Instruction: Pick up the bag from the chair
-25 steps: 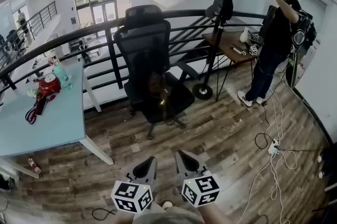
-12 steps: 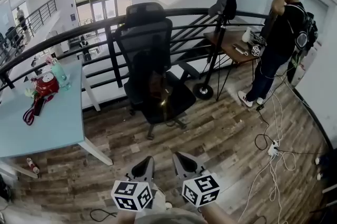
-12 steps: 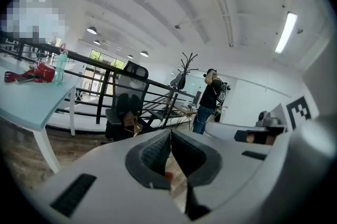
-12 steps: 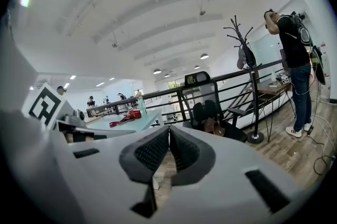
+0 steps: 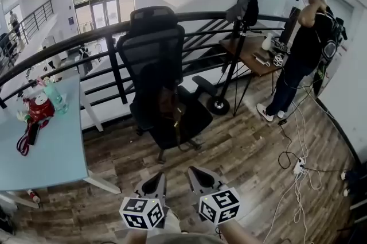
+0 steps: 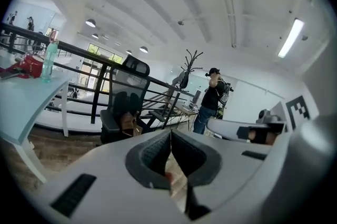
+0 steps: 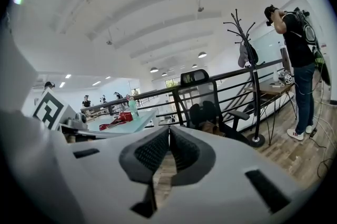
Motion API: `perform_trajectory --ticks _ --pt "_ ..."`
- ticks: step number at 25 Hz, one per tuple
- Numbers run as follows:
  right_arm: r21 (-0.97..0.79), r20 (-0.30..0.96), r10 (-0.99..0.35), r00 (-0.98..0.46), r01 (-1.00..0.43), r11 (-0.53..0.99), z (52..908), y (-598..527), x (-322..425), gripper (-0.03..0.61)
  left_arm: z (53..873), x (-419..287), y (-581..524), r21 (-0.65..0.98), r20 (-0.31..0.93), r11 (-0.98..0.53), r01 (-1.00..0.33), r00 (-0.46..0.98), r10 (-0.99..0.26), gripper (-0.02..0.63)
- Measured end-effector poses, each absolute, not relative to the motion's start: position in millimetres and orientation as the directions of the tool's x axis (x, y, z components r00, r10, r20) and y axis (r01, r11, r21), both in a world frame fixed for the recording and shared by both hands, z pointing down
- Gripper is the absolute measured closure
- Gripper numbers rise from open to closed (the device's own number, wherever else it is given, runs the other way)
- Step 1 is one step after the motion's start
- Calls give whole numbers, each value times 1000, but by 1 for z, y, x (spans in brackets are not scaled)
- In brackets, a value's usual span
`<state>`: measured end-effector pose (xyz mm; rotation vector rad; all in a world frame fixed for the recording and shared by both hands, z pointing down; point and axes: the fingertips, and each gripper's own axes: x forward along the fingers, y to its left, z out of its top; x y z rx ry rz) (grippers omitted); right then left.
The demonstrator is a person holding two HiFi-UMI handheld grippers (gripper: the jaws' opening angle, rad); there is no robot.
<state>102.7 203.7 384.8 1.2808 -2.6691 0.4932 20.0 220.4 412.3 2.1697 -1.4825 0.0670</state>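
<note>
The left tool (image 5: 156, 183) and right tool (image 5: 200, 178) are side by side at lower centre of the head view. Each has its jaws closed together on nothing. The brown bag (image 5: 170, 108) rests on the black chair (image 5: 156, 45) seat at centre frame, well apart from both tools.

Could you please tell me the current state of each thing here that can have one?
left gripper: shut, empty.
right gripper: shut, empty.
chair: upright.
bag: lying on the chair's seat, not held.
bottle: standing upright on the table.
</note>
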Motion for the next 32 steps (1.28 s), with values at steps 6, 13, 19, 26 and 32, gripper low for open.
perform_trajectory --ticks 6,13,19,26,32 --pt "-237 262 -744 -615 -788 568 379 147 77 577 408 -5 164 386 320 -287 -877 419 -850 611" --pt "-241 262 -758 -597 -801 547 375 89 45 577 405 -36 105 391 320 -315 -865 449 -834 611" --pt "-233 271 -775 -572 -820 523 377 49 23 577 409 -56 65 395 322 -351 -849 485 -813 611" --pt "-230 286 -778 -560 -828 512 389 15 -4 577 422 -85 30 401 335 -358 -843 498 -800 611" --pt "-236 301 -784 -543 -839 491 398 2 -9 577 432 -96 13 409 346 -353 -841 501 -793 611"
